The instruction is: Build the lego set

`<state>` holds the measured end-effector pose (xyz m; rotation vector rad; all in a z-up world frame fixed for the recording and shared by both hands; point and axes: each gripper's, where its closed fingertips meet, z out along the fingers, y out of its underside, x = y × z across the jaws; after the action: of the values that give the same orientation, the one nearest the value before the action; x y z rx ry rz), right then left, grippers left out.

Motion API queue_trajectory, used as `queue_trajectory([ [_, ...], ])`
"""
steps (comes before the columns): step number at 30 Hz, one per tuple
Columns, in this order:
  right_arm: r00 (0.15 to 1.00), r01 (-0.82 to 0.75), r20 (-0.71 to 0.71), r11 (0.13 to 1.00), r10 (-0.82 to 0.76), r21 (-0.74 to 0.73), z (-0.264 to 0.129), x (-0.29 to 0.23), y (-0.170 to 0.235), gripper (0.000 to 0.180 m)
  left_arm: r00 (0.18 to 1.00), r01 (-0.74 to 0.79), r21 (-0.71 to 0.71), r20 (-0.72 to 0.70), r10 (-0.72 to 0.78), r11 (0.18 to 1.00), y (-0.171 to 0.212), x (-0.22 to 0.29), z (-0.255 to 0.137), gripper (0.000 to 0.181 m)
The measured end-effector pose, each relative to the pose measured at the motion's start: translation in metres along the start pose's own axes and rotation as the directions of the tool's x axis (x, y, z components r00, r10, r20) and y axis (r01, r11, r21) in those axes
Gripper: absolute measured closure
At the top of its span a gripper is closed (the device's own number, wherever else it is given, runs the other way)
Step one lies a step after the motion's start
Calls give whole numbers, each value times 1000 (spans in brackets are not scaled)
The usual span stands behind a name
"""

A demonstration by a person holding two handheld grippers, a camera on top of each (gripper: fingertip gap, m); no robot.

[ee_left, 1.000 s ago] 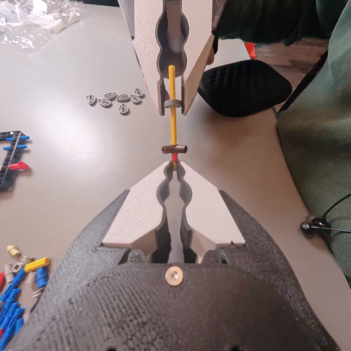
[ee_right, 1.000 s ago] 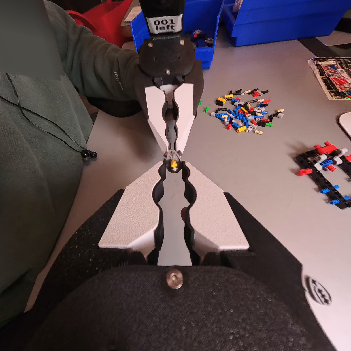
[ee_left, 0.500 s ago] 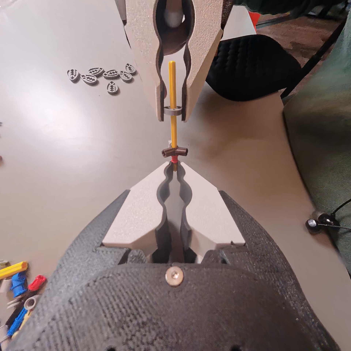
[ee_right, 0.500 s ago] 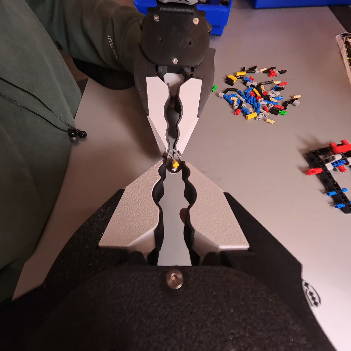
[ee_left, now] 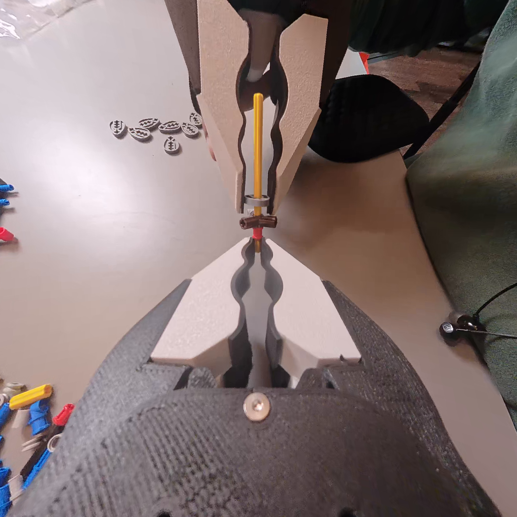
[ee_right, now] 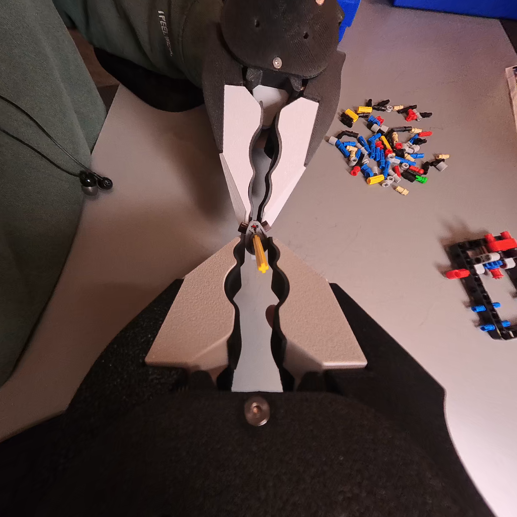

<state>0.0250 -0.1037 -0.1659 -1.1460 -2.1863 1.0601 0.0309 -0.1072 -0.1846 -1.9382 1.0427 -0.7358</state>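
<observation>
since the earlier frame the grey bush [ee_left: 256, 200] has been slid by the right tongs [ee_left: 256, 207], closed on it, along the yellow axle [ee_left: 257, 145] almost to the brown connector [ee_left: 258, 221]; the axle's near end is pinched in the left tongs [ee_left: 257, 242], its long axis lying along both tongs

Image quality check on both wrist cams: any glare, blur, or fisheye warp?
Left wrist view: soft glare on the table, loose pieces at the left edge smeared, yellow axle sharp. Right wrist view: black frame at the right edge blurred, parts pile crisp, table edges bowed by the wide lens.
</observation>
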Motion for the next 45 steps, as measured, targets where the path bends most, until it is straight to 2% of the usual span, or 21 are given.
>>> queue_trajectory([
  [10,998,60,12,996,-59,-73,9,-3,10,166,1000,-4,-23,-10,4,1000,5,2,4,180],
  [18,998,62,27,995,-60,-78,14,-7,13,166,1000,-21,-37,-22,20,999,8,5,6,179],
  [24,995,94,-32,995,-95,-25,-6,1,2,151,991,-109,-31,69,111,994,-1,-5,-1,178],
  [26,992,116,-52,993,-116,-5,-10,1,-3,152,987,-138,-53,79,142,989,2,-4,0,178],
  [29,986,161,-40,984,-164,-78,-3,-4,5,156,980,-171,-53,90,175,984,-1,-2,1,178],
  [30,985,161,-41,983,-165,-85,-1,-4,6,163,980,-174,-48,93,178,984,-2,-2,0,178],
  [34,975,201,-91,980,-201,-13,-5,0,-4,166,976,-181,6,122,179,983,-11,-3,-7,177],
  [37,957,255,-170,959,-234,119,-20,3,-19,167,984,-137,104,132,123,985,-25,-8,-20,162],
  [40,938,295,-252,931,-239,215,-34,6,-28,167,989,-118,171,107,101,978,-35,-4,-26,167],
  [43,937,297,-258,924,-234,242,-34,2,-28,167,991,-114,225,99,94,968,-44,0,-27,170],
  [45,937,303,-256,919,-239,253,-32,-1,-28,166,991,-114,222,91,96,968,-44,3,-26,179],
])
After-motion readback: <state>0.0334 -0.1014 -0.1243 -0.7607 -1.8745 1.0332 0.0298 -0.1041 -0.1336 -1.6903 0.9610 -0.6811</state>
